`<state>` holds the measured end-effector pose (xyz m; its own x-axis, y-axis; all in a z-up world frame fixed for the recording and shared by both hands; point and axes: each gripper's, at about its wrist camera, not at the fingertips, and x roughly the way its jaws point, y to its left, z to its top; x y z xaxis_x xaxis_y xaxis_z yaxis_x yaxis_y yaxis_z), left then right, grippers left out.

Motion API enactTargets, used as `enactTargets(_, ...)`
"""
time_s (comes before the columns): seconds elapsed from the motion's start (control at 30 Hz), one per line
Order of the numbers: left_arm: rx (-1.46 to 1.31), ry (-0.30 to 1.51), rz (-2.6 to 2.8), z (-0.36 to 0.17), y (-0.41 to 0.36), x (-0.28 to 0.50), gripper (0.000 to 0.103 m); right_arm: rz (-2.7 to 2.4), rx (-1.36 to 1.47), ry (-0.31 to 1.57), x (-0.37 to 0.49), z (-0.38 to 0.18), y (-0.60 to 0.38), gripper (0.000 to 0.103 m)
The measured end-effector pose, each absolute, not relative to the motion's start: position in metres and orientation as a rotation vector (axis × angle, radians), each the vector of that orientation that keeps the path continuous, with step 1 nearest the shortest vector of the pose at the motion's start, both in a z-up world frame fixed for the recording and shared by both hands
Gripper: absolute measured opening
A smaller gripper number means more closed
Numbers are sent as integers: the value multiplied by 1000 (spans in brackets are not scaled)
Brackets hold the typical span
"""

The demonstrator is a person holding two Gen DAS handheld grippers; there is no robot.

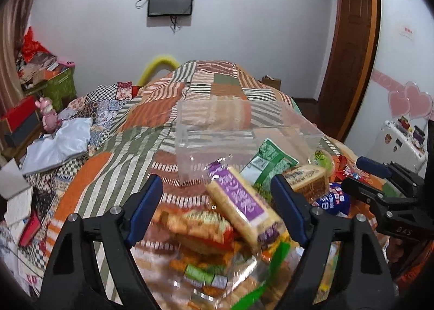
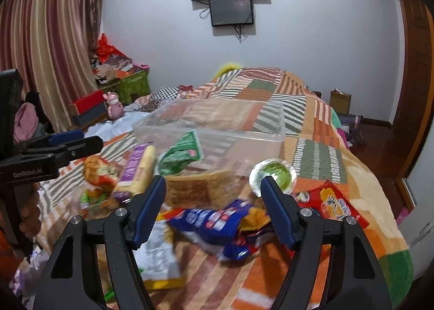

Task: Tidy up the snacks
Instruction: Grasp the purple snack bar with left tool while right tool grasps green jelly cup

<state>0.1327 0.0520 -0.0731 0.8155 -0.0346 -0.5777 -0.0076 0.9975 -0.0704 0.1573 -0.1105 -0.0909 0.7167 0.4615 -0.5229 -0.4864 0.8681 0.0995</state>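
Note:
A pile of snacks lies on the bed in front of a clear plastic bin (image 1: 244, 131) (image 2: 217, 128). My left gripper (image 1: 217, 201) is open above the purple-labelled cracker pack (image 1: 241, 201) and a red snack bag (image 1: 198, 226). My right gripper (image 2: 214, 201) is open above a blue snack bag (image 2: 217, 223) and a brown wafer block (image 2: 198, 190). A green bag (image 2: 184, 155) leans on the bin's front. A round clear cup with green inside (image 2: 274, 177) lies to the right. The purple pack also shows in the right wrist view (image 2: 138, 171).
The patchwork striped bedspread (image 2: 320, 163) covers the bed. A red packet (image 2: 336, 201) lies at right. The right gripper shows at the right edge of the left wrist view (image 1: 385, 190). Boxes and clutter (image 1: 40, 85) stand left of the bed. A wooden door (image 1: 350, 39) is at right.

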Motion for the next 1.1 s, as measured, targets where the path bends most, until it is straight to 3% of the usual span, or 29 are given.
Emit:
enactTargets(0.37,-51,827,-65,-87,41,188,78,461,-108,634,209,-92,-124,69)
enactTargets(0.53,-60,944,-71,-105,42,202,70,453,-155,717,231,-103,-129,69)
enactTargets(0.9,-10,1001,-95,-123,29,208,69,493,-241,843,247,-127,-117,69)
enactTargets(1.0,-5,991,-100,-125,28,207,67,502,-245,857,248,-129,-115,59)
enactTargets(1.1,-3,978,-103,-125,26,204,66,508,-224,870,250,-131,-116,56)
